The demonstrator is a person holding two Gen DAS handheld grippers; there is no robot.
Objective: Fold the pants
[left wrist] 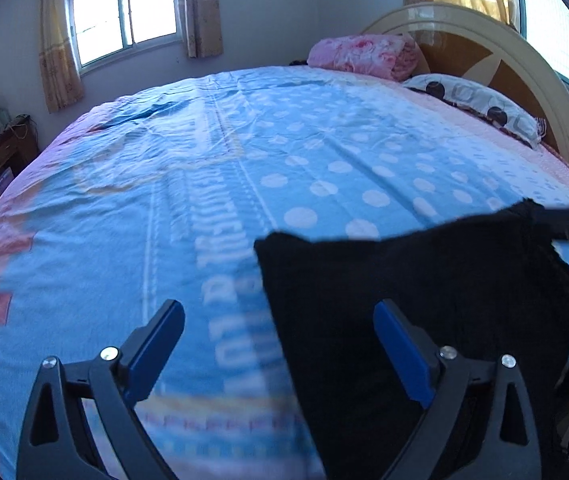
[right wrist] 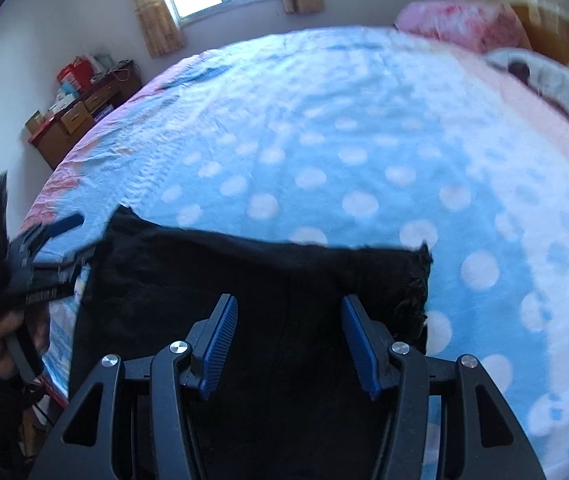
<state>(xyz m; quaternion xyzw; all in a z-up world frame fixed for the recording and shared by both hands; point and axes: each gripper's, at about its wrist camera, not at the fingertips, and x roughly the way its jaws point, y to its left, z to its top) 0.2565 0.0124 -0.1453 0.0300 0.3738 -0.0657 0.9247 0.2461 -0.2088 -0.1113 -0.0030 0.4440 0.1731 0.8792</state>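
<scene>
Black pants (right wrist: 252,280) are lying on the bed (left wrist: 244,152), soft & floppy (prob. light). Left gripper (left wrist: 278,344) is gaping wide, empty; right gripper (right wrist: 290,340) is hovering half-open, gripping nothing. Best pinching corners.

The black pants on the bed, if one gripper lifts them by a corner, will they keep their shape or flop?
The black pants would probably flop: they lie limp on the blue bedsheet, with a rumpled, soft far corner. The fuzzy-looking fabric likely resists slipping.
</scene>
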